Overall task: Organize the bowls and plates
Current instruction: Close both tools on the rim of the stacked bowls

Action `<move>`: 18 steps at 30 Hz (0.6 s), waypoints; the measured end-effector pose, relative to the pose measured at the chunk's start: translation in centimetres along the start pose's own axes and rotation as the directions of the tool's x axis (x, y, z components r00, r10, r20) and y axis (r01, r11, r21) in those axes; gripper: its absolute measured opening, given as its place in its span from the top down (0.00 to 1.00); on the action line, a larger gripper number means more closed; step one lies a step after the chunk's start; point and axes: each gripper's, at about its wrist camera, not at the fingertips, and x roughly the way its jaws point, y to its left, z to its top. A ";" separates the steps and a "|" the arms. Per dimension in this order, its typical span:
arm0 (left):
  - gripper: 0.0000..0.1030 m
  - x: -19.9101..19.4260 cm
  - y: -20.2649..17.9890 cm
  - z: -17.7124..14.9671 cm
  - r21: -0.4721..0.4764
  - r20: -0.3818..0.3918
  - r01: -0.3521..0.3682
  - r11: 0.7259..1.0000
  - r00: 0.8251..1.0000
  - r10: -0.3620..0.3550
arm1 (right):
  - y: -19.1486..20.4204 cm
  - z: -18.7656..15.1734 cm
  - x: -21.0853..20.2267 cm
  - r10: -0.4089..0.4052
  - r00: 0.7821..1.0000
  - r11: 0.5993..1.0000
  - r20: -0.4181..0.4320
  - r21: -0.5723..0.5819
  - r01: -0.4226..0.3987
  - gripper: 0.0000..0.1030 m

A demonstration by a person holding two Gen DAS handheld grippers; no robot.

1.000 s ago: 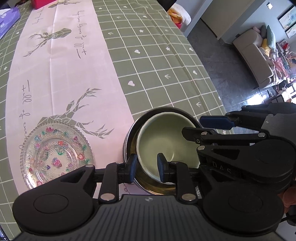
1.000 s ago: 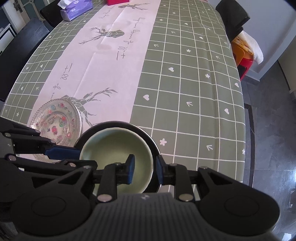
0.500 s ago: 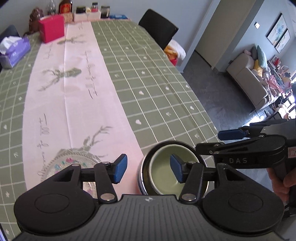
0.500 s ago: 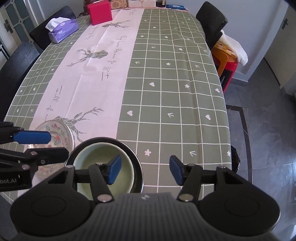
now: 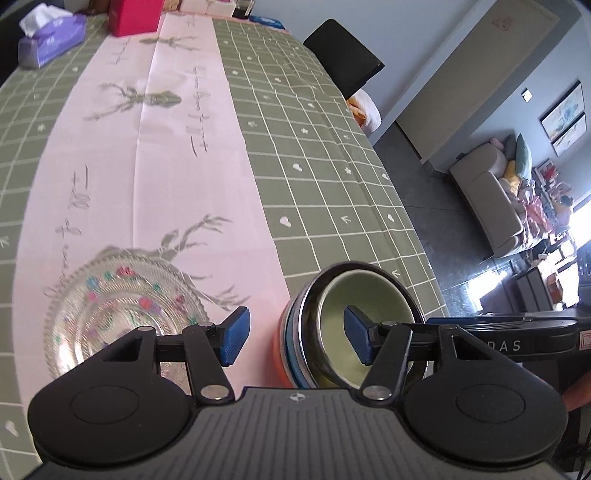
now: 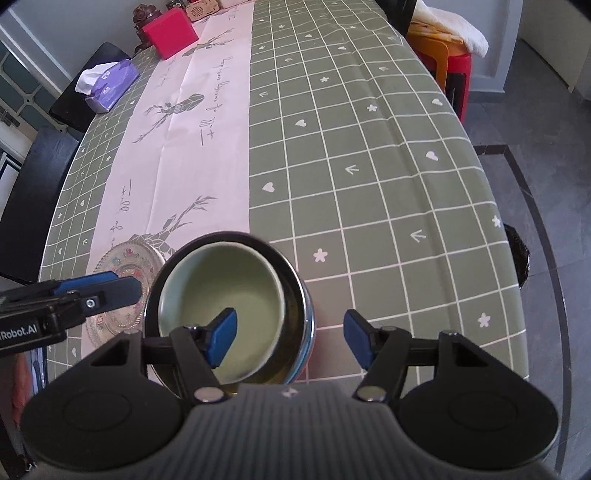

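Note:
A pale green bowl (image 5: 364, 291) (image 6: 221, 291) sits inside a steel bowl (image 5: 314, 295) (image 6: 300, 291), on top of a stack with blue and orange rims near the table's front edge. To its left lies a glass plate (image 5: 125, 295) (image 6: 125, 266) with coloured flowers. My left gripper (image 5: 295, 332) hovers above the stack's left wall, jaws opening, pads touching nothing. My right gripper (image 6: 290, 338) hovers above the stack's right wall, jaws also opening, with nothing gripped. One left gripper finger (image 6: 103, 284) shows over the glass plate.
The green checked tablecloth (image 6: 369, 184) has a pink runner (image 5: 147, 184) down its middle. A purple tissue pack (image 6: 110, 83) and a red box (image 6: 170, 33) stand at the far end. Dark chairs (image 5: 343, 62) ring the table. A stool (image 6: 450, 59) stands off the far right corner.
Both grippers were shut on the bowl's rim, one on each side. They have let go, opened wide and drawn back. The green bowl stays in the steel bowl.

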 end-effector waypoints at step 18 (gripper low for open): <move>0.28 3.9 0.5 -1.3 -0.018 -0.094 0.007 1.000 0.996 -0.008 | -2.0 -0.6 3.8 0.085 0.995 0.992 -0.054 0.096 -0.080 0.40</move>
